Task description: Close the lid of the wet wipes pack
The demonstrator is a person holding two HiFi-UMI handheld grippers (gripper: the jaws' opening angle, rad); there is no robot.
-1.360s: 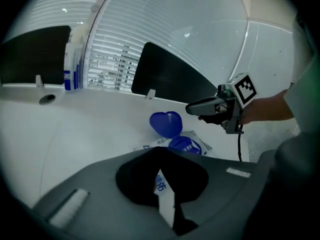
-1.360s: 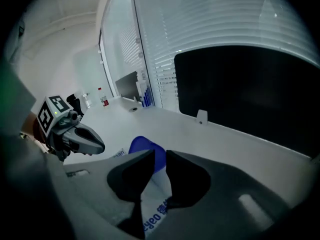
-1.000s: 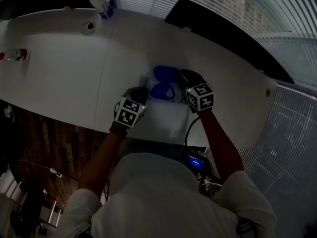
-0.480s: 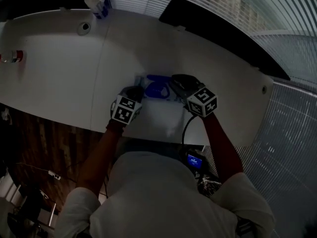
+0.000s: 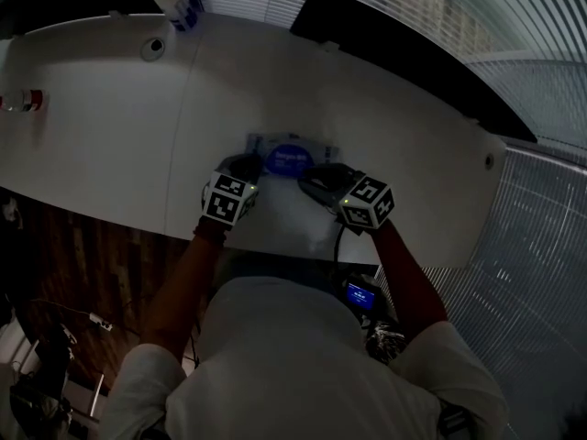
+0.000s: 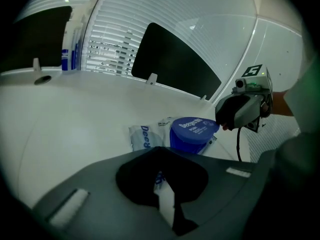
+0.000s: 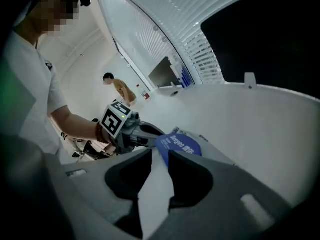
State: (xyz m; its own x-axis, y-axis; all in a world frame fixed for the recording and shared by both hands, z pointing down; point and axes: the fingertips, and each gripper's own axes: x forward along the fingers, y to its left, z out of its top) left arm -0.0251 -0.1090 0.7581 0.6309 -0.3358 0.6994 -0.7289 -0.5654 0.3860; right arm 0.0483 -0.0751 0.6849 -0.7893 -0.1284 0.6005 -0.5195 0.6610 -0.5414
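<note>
Clamping the soft white wet wipes pack point(image 6: 142, 136) in the left claw point(image 6: 161, 169). Just opening the right claw point(image 7: 159, 159) wide, empty, beside its round blue lid point(image 6: 192, 129).

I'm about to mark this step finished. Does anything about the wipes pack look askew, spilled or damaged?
Nothing stands out. The blue lid lies down over the wet wipes pack, which rests on the white table; no wipes hang out. Whether the lid clicked shut cannot be told.
</note>
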